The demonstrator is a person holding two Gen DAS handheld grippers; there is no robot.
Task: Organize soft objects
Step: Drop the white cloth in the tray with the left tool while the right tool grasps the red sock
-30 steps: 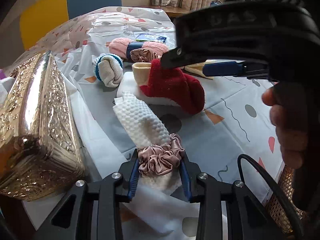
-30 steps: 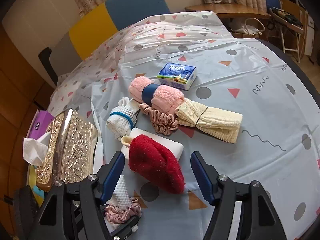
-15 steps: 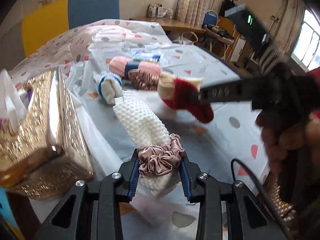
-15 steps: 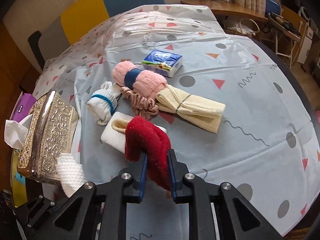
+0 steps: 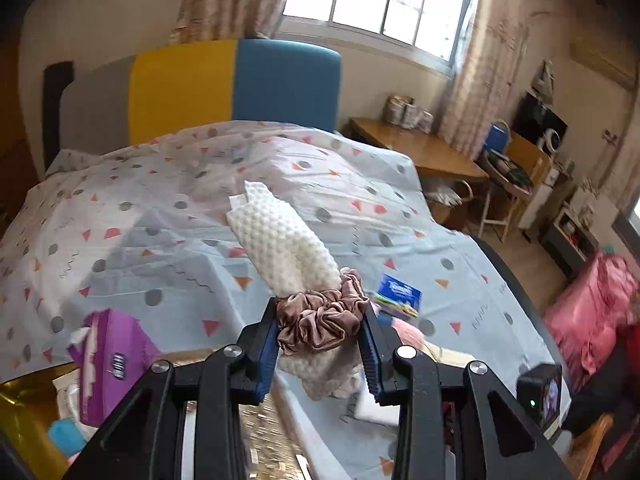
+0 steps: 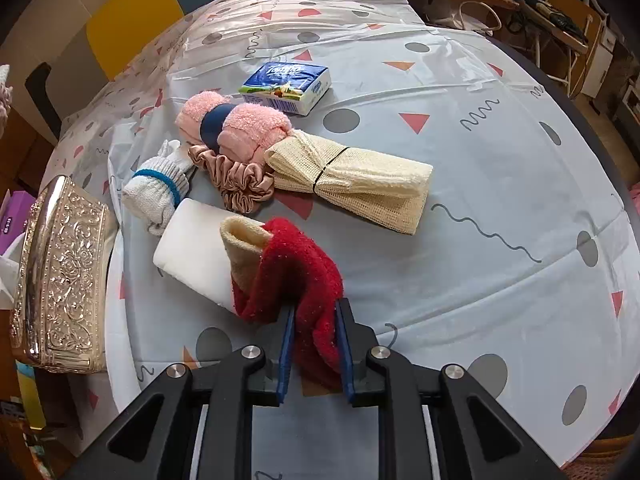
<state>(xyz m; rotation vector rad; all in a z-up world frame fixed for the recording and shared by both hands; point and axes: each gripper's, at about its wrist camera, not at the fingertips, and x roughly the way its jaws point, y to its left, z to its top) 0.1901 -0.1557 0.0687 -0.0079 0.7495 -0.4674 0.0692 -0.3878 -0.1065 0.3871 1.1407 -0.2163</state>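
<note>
Since a second ago, the red sock [image 6: 296,276] has been clamped by the right gripper [image 6: 314,348], still touching the table [image 6: 500,200]; the left gripper [image 5: 320,344], pinching the scrunchie-bound white cloth [image 5: 280,240], has been raised. Both ready for sorting.

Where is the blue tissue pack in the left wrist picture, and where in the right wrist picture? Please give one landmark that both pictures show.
Left wrist: the tissue pack lies right of centre, just right of the scrunchie in the jaws.
Right wrist: upper centre, behind the pink roll.
Shared landmark: the blue-and-yellow headboard behind the table.
</note>
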